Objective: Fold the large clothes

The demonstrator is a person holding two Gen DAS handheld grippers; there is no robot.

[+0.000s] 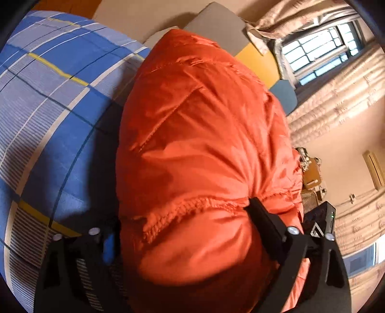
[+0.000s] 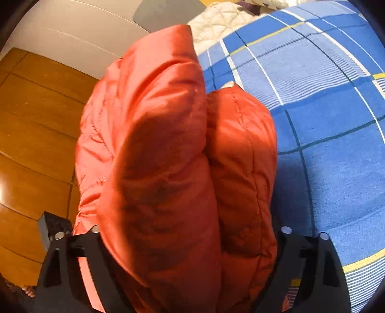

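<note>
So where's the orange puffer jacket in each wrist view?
Left wrist: orange puffer jacket fills the centre, bulging between the left tongs.
Right wrist: it fills the centre as two puffy folds between the right tongs.
Shared landmark: blue plaid bedsheet.

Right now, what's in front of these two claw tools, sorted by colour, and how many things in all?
Orange: 1, the puffy jacket, bulging between the fingers of the left gripper and the right gripper.
Blue checked: 1, the bed sheet under it.
Cream: 1, the quilted blanket at the sheet's far end.
Total: 3.
</note>
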